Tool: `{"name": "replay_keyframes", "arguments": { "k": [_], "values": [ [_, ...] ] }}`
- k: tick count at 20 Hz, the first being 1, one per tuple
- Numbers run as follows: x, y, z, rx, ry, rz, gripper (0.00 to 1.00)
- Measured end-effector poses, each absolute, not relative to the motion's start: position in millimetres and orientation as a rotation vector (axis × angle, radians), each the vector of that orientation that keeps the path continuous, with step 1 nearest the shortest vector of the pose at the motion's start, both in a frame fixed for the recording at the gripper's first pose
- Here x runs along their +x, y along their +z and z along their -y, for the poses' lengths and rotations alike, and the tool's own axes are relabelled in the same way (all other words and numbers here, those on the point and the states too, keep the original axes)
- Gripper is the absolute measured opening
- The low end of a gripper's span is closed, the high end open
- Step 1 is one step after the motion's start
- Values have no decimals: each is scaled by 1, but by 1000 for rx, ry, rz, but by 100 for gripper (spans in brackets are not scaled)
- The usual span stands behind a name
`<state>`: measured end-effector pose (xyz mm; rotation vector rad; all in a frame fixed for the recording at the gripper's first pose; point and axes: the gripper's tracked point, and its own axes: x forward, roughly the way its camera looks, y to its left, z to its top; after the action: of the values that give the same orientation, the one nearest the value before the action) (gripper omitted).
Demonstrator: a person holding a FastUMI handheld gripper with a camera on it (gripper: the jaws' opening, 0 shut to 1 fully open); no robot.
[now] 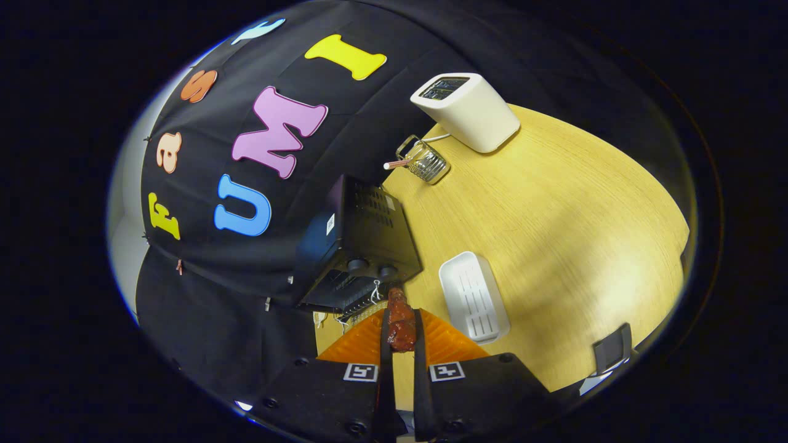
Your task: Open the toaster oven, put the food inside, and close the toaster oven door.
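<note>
Gripper (401, 332) fingers narrow, clamped on a reddish skewer of food (400, 320), both pressing it. Black oven (357, 246) just ahead, door open, rack showing. White tray (474, 298) beside the fingers on the table (554, 203). White toaster (468, 111) and glass jar (426, 161) well beyond.

A pale wood-grain worktop (554, 203) is carrying everything here. A black toaster oven (357, 246) is sitting on it against the booth wall, and a white ribbed tray (474, 296) is lying just beside the oven. Farther off, a glass jar (426, 161) is standing near a white box-shaped appliance (468, 111) whose cord is trailing along the wood.
</note>
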<state>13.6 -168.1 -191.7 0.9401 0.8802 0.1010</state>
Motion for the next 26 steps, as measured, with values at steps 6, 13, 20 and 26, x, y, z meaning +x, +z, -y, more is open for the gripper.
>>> {"name": "replay_keyframes", "arguments": {
  "k": [6,13,20,26],
  "values": [
    [7,-181,107,949,97,-831,16],
    [12,-181,25,938,142,-806,16],
    [48,-211,-42,932,146,-776,16],
    [101,-242,-75,961,105,-666,16]
  ]
}}
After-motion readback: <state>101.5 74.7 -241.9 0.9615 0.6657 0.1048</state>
